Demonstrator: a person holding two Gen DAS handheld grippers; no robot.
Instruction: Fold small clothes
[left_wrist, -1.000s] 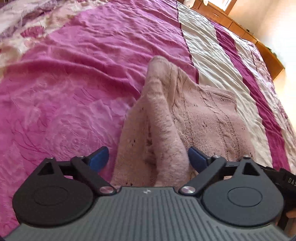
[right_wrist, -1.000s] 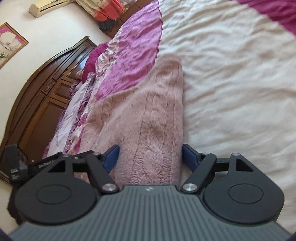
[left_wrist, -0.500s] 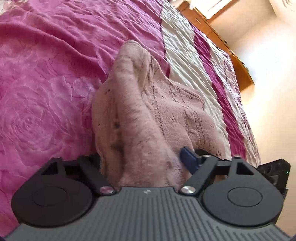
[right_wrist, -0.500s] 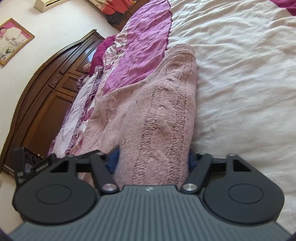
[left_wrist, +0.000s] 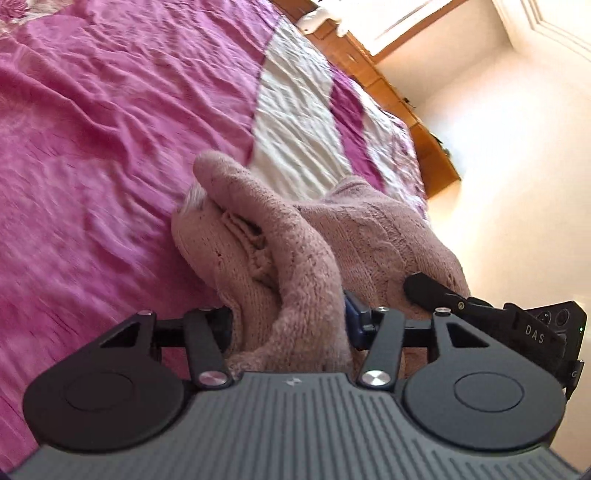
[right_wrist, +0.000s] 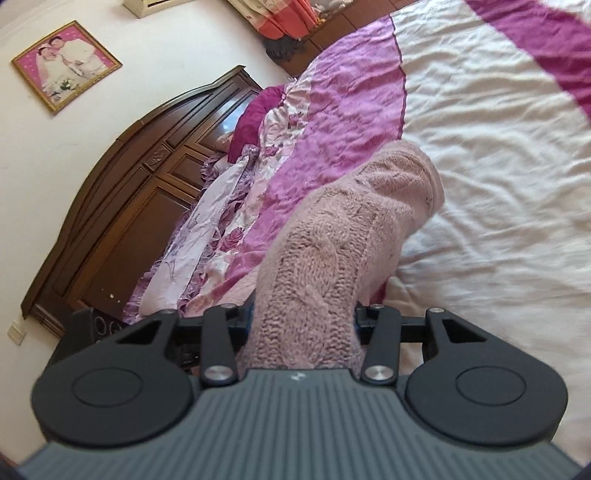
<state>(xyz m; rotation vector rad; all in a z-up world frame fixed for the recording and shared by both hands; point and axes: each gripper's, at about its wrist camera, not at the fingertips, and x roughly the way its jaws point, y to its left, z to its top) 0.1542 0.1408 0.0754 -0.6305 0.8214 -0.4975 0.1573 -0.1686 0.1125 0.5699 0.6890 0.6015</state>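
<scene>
A small pink cable-knit sweater (left_wrist: 295, 251) lies partly on the pink and cream bedspread (left_wrist: 92, 166) and is lifted at its near edge. My left gripper (left_wrist: 291, 325) is shut on a bunched fold of it. My right gripper (right_wrist: 303, 325) is shut on another part of the same sweater (right_wrist: 332, 251), which rises from the bed and drapes back over its far end. The right gripper (left_wrist: 480, 310) also shows at the right edge of the left wrist view, close beside the left one. The fingertips are mostly buried in knit.
A dark wooden headboard (right_wrist: 129, 206) and purple pillows (right_wrist: 251, 122) stand at the bed's head. A wooden cabinet (left_wrist: 406, 110) runs along the far side by the wall. A framed photo (right_wrist: 66, 62) hangs on the wall.
Both grippers went from open around the sweater's edge to shut on it, then lifted it. The sweater has bunched up and folded over toward the far end.
</scene>
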